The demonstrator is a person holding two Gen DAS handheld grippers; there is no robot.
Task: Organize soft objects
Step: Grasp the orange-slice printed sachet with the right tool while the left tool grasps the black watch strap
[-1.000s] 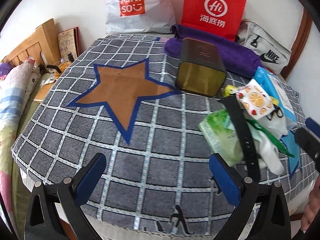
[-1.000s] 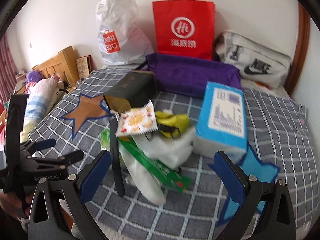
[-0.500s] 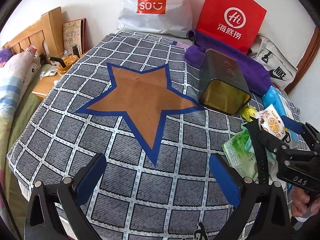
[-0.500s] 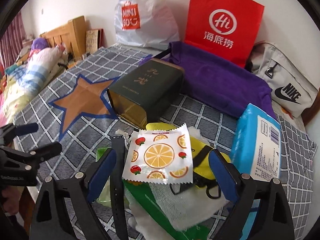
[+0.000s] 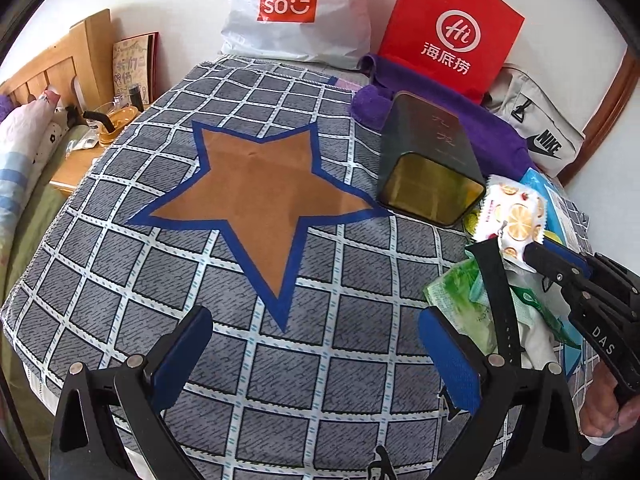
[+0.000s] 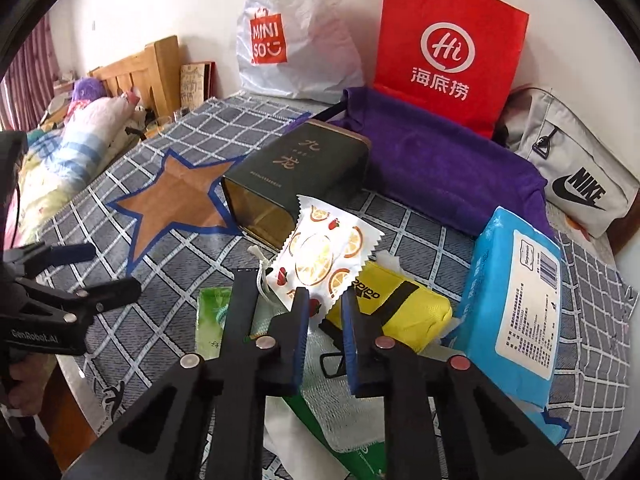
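A pile of soft things lies at the table's right: a fruit-print packet [image 6: 320, 256], a yellow Adidas pouch [image 6: 392, 308], a blue wipes pack [image 6: 516, 300], a green packet [image 6: 212, 312] and a black strap [image 6: 240, 304]. My right gripper [image 6: 324, 296] is closing, and its pads pinch the lower corner of the fruit-print packet, which stands tilted up. The left wrist view shows that packet [image 5: 512, 216] at the right gripper's [image 5: 532, 248] tips. My left gripper [image 5: 314, 320] is wide open, holds nothing and hangs over the checked cloth below the brown star [image 5: 256, 188].
A dark green tin [image 6: 304, 172] lies on its side behind the pile, with a purple towel [image 6: 440, 168] beyond it. A MINISO bag [image 5: 292, 12], a red paper bag [image 5: 452, 32] and a grey Nike bag [image 6: 580, 184] line the wall. A blue star [image 6: 556, 424] shows under the wipes.
The right gripper's jaws went from wide open to narrow around the fruit-print packet, which has tipped up from lying flat. The left gripper has hardly moved.
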